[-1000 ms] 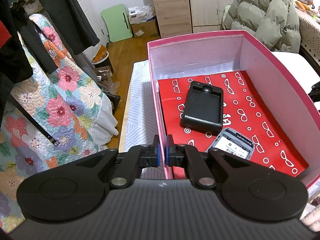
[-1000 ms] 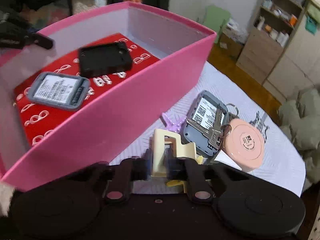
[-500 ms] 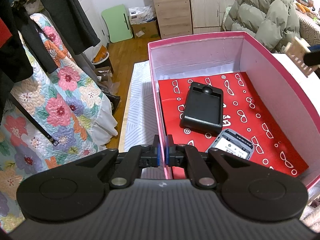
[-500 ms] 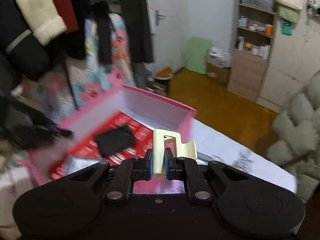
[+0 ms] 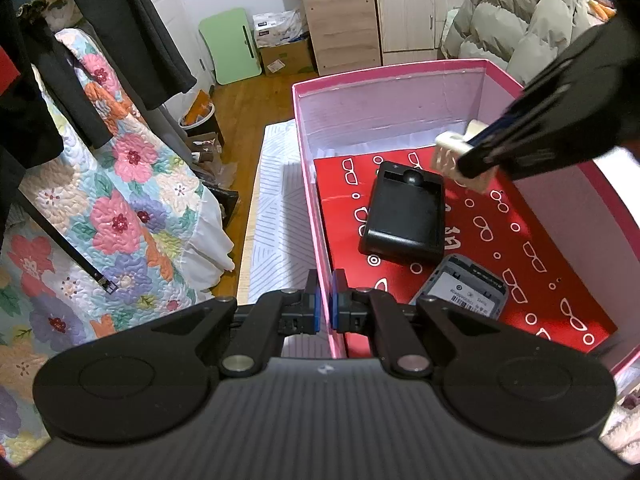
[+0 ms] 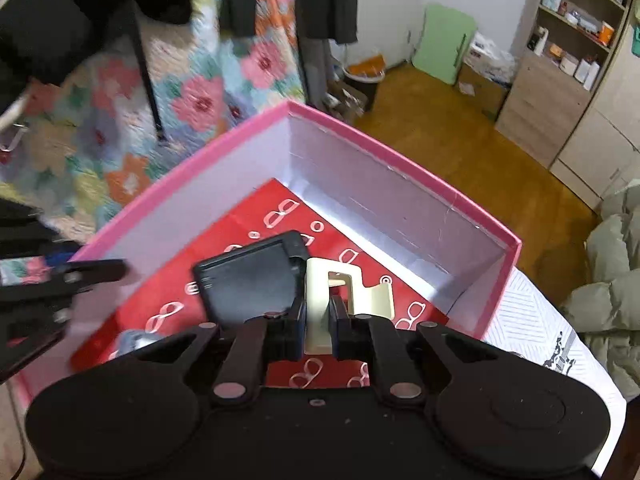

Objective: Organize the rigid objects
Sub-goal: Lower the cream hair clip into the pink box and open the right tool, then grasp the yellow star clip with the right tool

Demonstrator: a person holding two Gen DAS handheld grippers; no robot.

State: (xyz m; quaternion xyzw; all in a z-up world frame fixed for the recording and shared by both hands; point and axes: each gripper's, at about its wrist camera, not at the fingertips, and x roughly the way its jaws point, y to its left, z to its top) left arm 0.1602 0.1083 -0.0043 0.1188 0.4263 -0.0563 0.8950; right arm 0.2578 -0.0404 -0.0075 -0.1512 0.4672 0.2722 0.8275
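Two items are already lying in the pink box (image 5: 316, 216): a black case (image 5: 404, 216) and a grey labelled device (image 5: 464, 290), lower right; its barcode label is too small to read. The right gripper (image 6: 318, 320) is clenching a cream plastic clip (image 6: 320, 300) above the red lining. The left gripper (image 5: 324, 304) is pinching the box wall.

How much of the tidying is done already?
Done: a black case and a grey device lie in the pink box. In hand: the right gripper holds a cream plastic piece above the box, not dropped yet. The left gripper pinches the box wall.
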